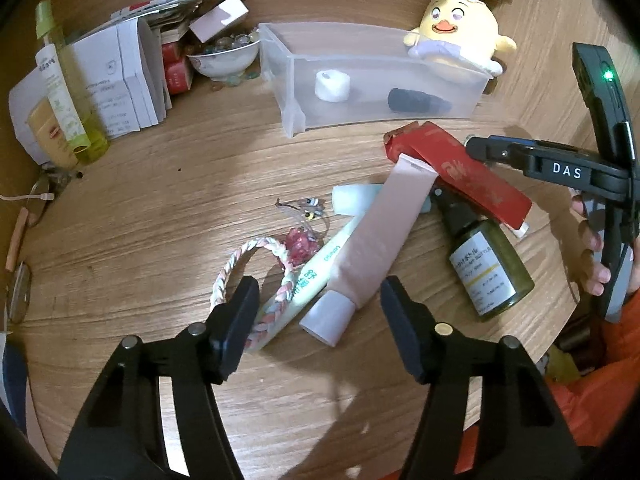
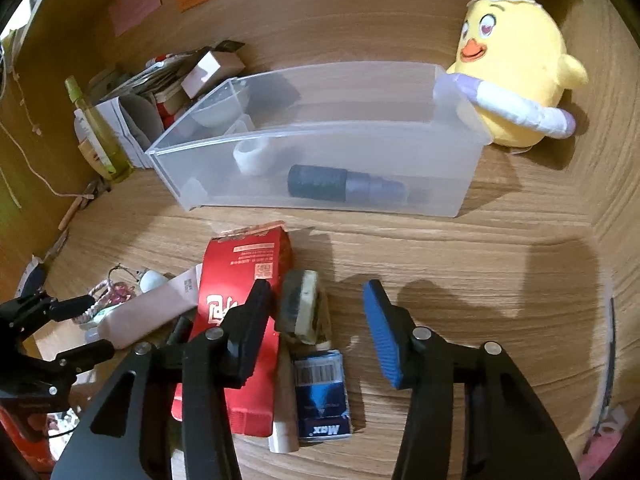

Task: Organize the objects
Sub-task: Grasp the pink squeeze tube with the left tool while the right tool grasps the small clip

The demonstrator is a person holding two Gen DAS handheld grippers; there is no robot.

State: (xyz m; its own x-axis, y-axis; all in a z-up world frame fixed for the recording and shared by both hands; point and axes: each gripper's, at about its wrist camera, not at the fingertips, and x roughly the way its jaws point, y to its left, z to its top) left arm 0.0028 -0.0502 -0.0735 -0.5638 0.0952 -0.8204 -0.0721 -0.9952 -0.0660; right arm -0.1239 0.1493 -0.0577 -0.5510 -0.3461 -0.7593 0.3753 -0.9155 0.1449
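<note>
A clear plastic bin lies on the wooden desk with a white tape roll and a dark cylinder inside. My left gripper is open just above a pink tube with a white cap, beside a green-white tube and a braided rope ring. My right gripper is open over a red packet, a small eraser-like block and a blue box. A green bottle lies nearby.
A yellow plush chick leans on the bin's right end. A bowl of beads, paper boxes and upright bottles stand at the back left. Small trinkets lie by the tubes.
</note>
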